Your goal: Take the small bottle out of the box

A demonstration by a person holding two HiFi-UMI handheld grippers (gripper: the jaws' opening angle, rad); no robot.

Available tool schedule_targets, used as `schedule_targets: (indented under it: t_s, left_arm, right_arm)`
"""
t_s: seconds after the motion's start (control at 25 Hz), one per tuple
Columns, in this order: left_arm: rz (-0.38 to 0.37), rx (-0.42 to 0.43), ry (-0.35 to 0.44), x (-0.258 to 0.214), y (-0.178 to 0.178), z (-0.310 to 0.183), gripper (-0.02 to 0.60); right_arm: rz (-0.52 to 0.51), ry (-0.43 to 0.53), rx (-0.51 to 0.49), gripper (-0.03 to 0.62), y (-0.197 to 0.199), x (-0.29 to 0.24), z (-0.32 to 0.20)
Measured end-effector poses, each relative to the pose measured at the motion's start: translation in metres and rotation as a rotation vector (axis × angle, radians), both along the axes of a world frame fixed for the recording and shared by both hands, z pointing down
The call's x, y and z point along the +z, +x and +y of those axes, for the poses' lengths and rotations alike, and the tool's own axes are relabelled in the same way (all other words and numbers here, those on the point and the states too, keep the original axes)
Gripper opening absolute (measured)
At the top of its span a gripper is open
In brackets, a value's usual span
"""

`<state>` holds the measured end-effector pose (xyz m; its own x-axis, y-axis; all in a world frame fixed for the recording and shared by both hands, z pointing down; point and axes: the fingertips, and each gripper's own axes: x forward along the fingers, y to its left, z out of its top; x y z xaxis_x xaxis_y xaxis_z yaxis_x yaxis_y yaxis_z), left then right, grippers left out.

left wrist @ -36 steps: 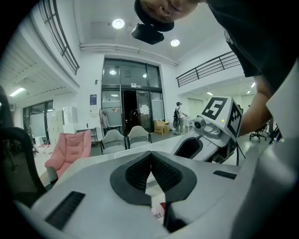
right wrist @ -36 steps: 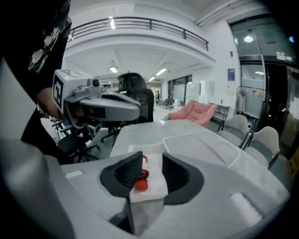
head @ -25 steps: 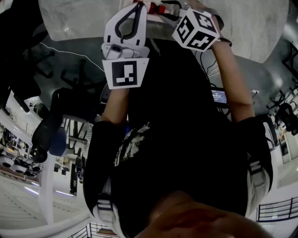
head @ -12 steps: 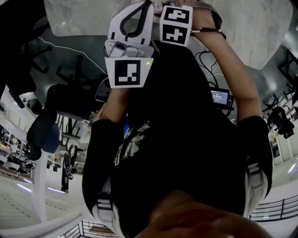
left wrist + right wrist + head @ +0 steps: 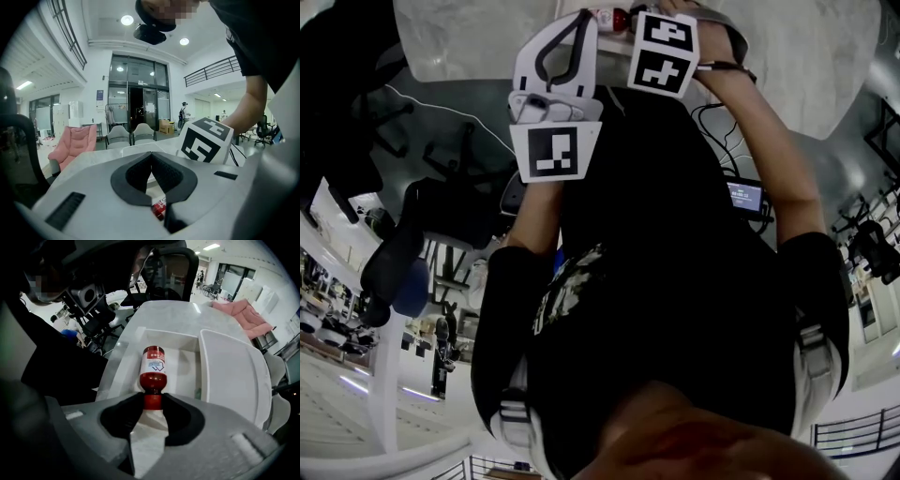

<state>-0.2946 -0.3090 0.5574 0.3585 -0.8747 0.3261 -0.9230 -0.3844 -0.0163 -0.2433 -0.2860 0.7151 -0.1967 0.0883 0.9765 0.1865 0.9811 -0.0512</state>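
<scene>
The right gripper (image 5: 152, 401) has just been closing its jaws and now pinches the small bottle (image 5: 153, 369) by its red cap; it lies flat in the white box (image 5: 183, 341), seemingly ready to lift. The left gripper (image 5: 151, 155) is closed, empty.

The box (image 5: 173, 333) stood open, its lid (image 5: 234, 376) laid out to one side, so the way in from above was free. Low walls (image 5: 133, 357) hemmed the bottle (image 5: 153, 366), with bare floor beside it. The left hand-held gripper (image 5: 584, 14) hung close by, narrowing that side. A chair (image 5: 173, 268) stood beyond the worktop (image 5: 159, 310).
</scene>
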Motion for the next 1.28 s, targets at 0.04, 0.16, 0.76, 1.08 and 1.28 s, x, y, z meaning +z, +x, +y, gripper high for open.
schedule_targets:
  t_s: [0.04, 0.16, 0.76, 1.08, 1.28]
  left_arm:
    - [-0.003, 0.0, -0.006, -0.003, 0.004, 0.002, 0.014]
    - [-0.015, 0.003, -0.002, -0.015, 0.014, 0.006, 0.014]
    - [-0.066, -0.005, 0.088, -0.093, 0.037, 0.01, 0.014]
    - [-0.071, -0.012, 0.204, -0.139, 0.029, 0.016, 0.014]
    - [-0.051, 0.025, 0.238, -0.155, 0.036, 0.012, 0.014]
  right_arm:
    - [-0.011, 0.0, 0.011, 0.132, 0.004, -0.006, 0.0]
    - [-0.053, 0.011, 0.051, 0.132, 0.013, -0.026, -0.004]
    - [-0.44, 0.091, 0.349, 0.132, 0.044, -0.153, -0.021]
    - [-0.634, 0.193, 0.44, 0.132, 0.045, -0.226, -0.025]
    - [-0.694, 0.245, 0.504, 0.13, 0.055, -0.26, -0.025]
